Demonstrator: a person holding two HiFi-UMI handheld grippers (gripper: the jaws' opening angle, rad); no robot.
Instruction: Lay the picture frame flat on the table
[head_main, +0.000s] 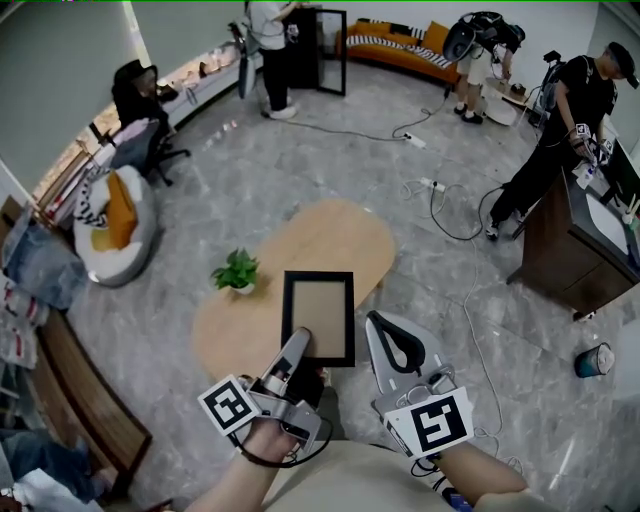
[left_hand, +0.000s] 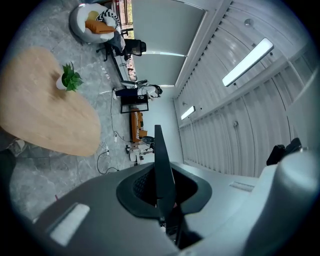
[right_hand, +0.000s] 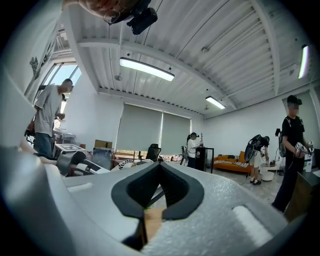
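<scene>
Black picture frame (head_main: 318, 316), lower edge clamped by left hand-held gripper (head_main: 299, 338); plant (head_main: 236, 270) nearby.

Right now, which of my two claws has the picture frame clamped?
The left claw: its jaws pinch the lower left corner of the picture frame. The right claw is shut beside it, not on it.

Head view overlooks table (head_main: 330, 240); gripper views look level.

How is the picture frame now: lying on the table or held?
Held, roughly level. The left gripper is shut on the picture frame; the left gripper view shows the frame edge-on, seemingly apart from the table.
</scene>
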